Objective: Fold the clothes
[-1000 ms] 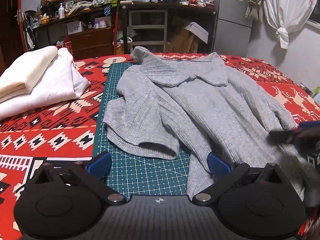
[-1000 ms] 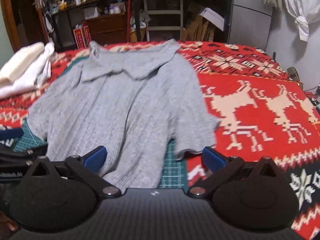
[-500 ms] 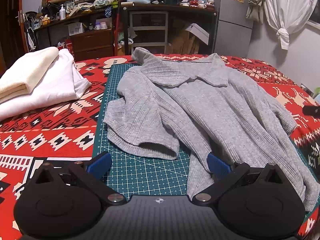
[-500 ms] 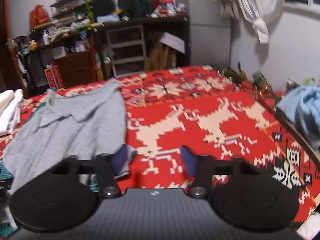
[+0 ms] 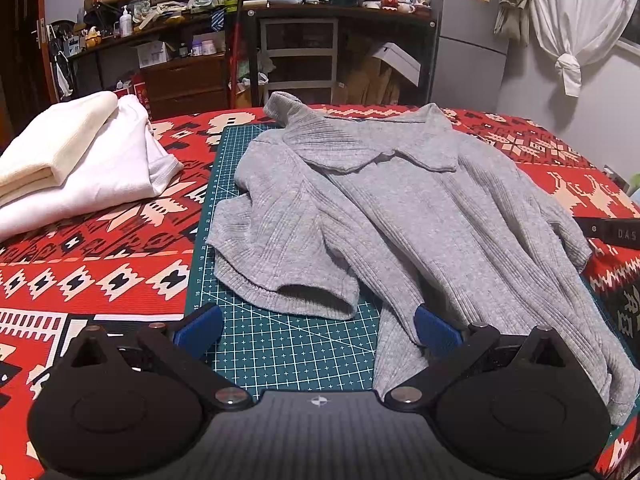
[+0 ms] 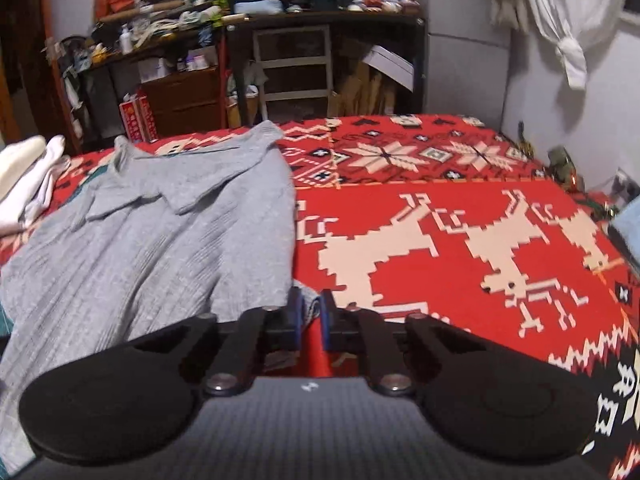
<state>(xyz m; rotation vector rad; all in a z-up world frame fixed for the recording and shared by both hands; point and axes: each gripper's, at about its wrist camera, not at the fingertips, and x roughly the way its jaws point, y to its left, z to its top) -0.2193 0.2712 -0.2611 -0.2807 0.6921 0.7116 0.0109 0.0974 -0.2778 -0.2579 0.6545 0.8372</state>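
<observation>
A grey ribbed collared shirt (image 5: 400, 216) lies spread on a green cutting mat (image 5: 296, 344) over the red patterned bedspread, collar at the far end. Its left sleeve is folded over the body. My left gripper (image 5: 316, 326) is open and empty, hovering at the shirt's near hem. My right gripper (image 6: 310, 314) is shut on the edge of the shirt's right sleeve (image 6: 308, 300); the shirt (image 6: 160, 240) fills the left of the right wrist view. Part of the right gripper shows at the right edge of the left wrist view (image 5: 612, 232).
Folded white and cream clothes (image 5: 76, 168) are stacked on the bed at the left. The red bedspread (image 6: 460, 240) extends to the right. A blue cloth (image 6: 628, 224) lies at the far right edge. Cluttered shelves and a desk stand beyond the bed.
My right gripper has swung out to the shirt's right sleeve and closed its jaws on the sleeve edge. The left gripper has stayed still and open.
</observation>
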